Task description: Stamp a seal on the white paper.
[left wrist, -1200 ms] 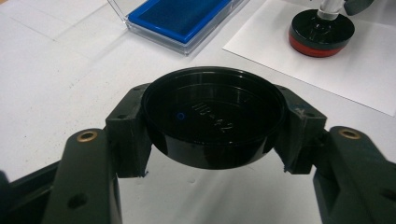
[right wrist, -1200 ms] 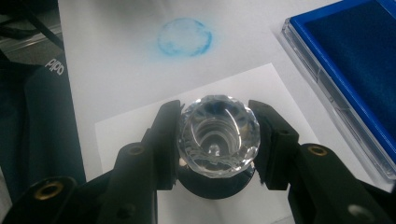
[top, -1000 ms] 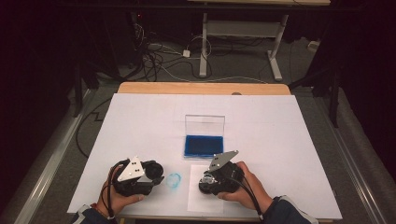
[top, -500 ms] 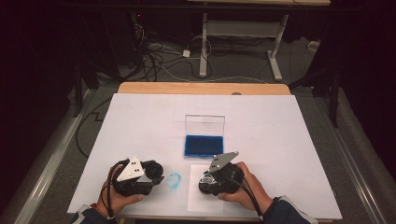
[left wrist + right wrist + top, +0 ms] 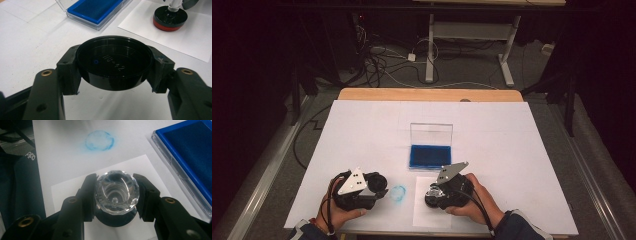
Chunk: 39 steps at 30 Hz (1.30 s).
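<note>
My left gripper (image 5: 381,189) (image 5: 114,68) is shut on a round black cap (image 5: 114,62), held just above the white table near its front edge. My right gripper (image 5: 433,192) (image 5: 116,195) is shut on the clear faceted knob (image 5: 116,191) of a stamp (image 5: 432,196) (image 5: 170,18). The stamp's black and red base stands on a small white paper sheet (image 5: 432,216) (image 5: 72,190). An open blue ink pad (image 5: 429,155) (image 5: 192,147) (image 5: 97,8) lies just beyond the paper, its clear lid (image 5: 431,134) standing upright.
A round blue smudge (image 5: 398,193) (image 5: 99,140) marks the white table cover (image 5: 512,150) between the two grippers. A wooden strip (image 5: 427,94) runs along the table's far edge. Behind the table, cables (image 5: 382,60) lie on the floor by a desk frame (image 5: 467,35).
</note>
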{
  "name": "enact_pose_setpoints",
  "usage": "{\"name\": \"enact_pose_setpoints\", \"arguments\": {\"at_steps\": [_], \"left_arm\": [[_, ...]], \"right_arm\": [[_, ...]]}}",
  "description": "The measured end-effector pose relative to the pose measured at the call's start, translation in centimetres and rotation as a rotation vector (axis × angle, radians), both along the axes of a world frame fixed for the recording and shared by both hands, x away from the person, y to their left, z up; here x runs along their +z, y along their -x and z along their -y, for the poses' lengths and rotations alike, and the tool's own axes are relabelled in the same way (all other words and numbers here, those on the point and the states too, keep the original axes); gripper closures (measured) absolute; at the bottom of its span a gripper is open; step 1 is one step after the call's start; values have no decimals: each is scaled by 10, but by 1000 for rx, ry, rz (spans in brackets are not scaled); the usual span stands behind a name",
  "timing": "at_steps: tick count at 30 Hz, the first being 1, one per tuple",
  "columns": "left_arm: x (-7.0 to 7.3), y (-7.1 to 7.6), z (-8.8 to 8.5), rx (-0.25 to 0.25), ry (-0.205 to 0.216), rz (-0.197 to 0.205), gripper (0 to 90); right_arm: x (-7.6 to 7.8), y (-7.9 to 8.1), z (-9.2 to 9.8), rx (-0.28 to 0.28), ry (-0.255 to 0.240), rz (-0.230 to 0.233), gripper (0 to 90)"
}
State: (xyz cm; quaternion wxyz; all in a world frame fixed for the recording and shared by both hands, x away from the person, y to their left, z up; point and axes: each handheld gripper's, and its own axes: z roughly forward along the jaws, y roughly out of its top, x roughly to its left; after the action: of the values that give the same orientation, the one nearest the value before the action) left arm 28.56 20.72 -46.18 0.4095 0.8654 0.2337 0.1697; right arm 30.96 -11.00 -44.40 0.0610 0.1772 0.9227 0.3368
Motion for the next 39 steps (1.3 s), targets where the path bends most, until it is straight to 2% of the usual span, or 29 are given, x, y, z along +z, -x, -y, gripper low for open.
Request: {"name": "enact_pose_setpoints", "arguments": {"at_steps": [7,8,10,12,20,39], "left_arm": [[1,1,0,0,9,10,365],[1,1,1,0,7,10,365],[1,1,2,-3,-1,6,365],[0,0,2,-3,-2,4,365],[1,2,1,-3,16,12,365],[0,2,2,-11,6,8,365]], "right_arm": [[3,1,0,-3,13,0,577],[4,0,0,1,7,-6,577],[8,-1,3,6,-38,-23,577],[17,0,5,-3,-42,14,577],[36,3,13,-18,-82,68,577],[57,4,30,-47,-137,111,578]]}}
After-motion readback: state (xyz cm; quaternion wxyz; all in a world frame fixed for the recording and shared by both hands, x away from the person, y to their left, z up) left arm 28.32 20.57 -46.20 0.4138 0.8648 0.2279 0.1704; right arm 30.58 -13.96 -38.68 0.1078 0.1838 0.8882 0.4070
